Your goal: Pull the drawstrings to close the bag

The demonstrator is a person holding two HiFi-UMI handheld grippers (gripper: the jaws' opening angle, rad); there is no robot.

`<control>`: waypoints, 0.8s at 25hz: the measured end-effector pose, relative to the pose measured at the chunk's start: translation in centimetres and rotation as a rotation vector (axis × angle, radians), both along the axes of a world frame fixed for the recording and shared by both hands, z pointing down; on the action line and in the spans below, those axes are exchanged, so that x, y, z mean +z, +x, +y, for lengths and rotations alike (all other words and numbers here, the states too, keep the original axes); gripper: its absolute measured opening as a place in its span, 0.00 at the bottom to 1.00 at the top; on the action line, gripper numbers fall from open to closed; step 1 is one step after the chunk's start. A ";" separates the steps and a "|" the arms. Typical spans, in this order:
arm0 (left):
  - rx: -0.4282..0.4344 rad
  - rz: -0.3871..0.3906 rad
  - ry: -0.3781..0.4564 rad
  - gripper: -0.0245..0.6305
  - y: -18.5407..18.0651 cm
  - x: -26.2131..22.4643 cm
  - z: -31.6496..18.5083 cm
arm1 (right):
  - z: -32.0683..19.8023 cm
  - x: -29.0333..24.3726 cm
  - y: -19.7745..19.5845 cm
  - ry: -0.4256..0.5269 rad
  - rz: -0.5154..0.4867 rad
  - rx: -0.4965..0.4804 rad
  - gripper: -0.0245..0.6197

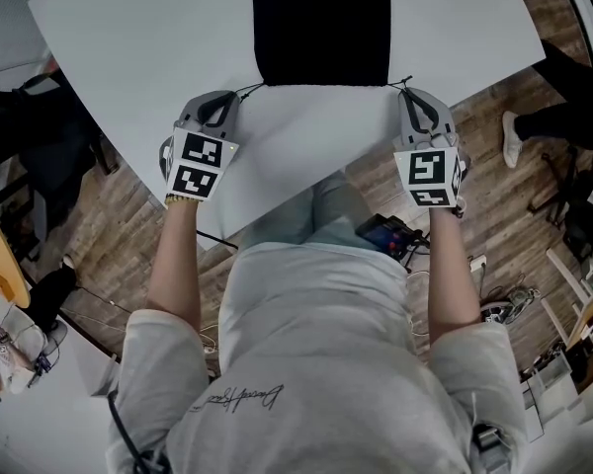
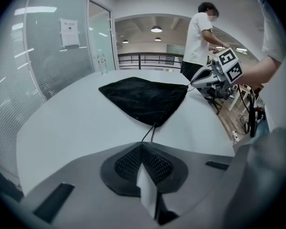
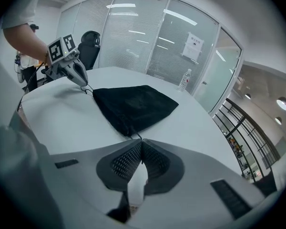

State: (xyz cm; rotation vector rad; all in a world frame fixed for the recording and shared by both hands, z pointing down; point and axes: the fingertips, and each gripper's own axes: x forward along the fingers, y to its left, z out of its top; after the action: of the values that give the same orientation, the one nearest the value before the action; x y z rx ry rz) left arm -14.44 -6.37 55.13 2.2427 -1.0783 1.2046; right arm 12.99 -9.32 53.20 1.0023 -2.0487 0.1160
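A flat black drawstring bag (image 1: 321, 23) lies on the white table (image 1: 128, 38), its mouth edge towards me. A thin cord runs from each near corner of the bag to a gripper. My left gripper (image 1: 239, 96) sits just off the bag's left corner, shut on the left drawstring (image 2: 149, 132), which runs in between its closed pads (image 2: 128, 163). Off the right corner, my right gripper (image 1: 406, 91) is shut on the right drawstring (image 3: 136, 136). In each gripper view the bag (image 2: 144, 99) (image 3: 133, 106) lies straight ahead, with the other gripper (image 2: 192, 83) (image 3: 86, 86) at its far corner.
The table's near edge (image 1: 277, 220) runs just below both grippers. A water bottle (image 3: 183, 81) stands at the far side of the table, and an office chair (image 3: 88, 46) is behind it. A person (image 2: 198, 37) stands beyond the table. Cables and gear (image 1: 390, 235) lie on the wooden floor.
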 end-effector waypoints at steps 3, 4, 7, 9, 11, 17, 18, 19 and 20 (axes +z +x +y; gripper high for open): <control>-0.015 -0.035 0.084 0.06 -1.0 -2.0 -0.6 | -0.3 -0.6 0.1 0.004 0.000 0.011 0.08; -0.018 -0.046 0.108 0.06 -1.2 -2.7 -0.7 | -0.4 -0.8 0.1 0.007 0.000 0.012 0.08; -0.019 -0.077 0.169 0.06 -1.5 -4.4 -0.9 | -0.4 -1.6 0.3 0.016 -0.001 0.020 0.08; -0.025 -0.083 0.192 0.06 -1.7 -5.3 -0.9 | -0.2 -2.2 0.5 0.024 -0.006 0.024 0.08; -0.037 -0.079 0.206 0.06 -1.9 -6.1 -0.8 | -0.2 -3.1 0.5 0.033 -0.008 0.025 0.08; -0.046 -0.042 0.238 0.06 -1.7 -8.5 -0.8 | -0.1 -5.1 1.0 0.056 -0.010 0.023 0.08; -0.046 -0.036 0.243 0.06 -1.7 -8.9 -0.8 | 0.0 -5.4 1.1 0.059 -0.011 0.024 0.08; -0.048 -0.030 0.248 0.06 -1.7 -9.3 -0.7 | 0.0 -5.6 1.3 0.062 -0.013 0.027 0.08; -0.050 -0.023 0.255 0.06 -1.6 -9.7 -0.7 | 0.1 -5.8 1.4 0.065 -0.014 0.030 0.08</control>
State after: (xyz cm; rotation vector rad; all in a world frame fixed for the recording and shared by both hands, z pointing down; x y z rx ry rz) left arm -16.05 -7.10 45.42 2.3760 -1.3555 1.1303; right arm 14.44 -9.22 47.35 1.0758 -2.0623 0.0728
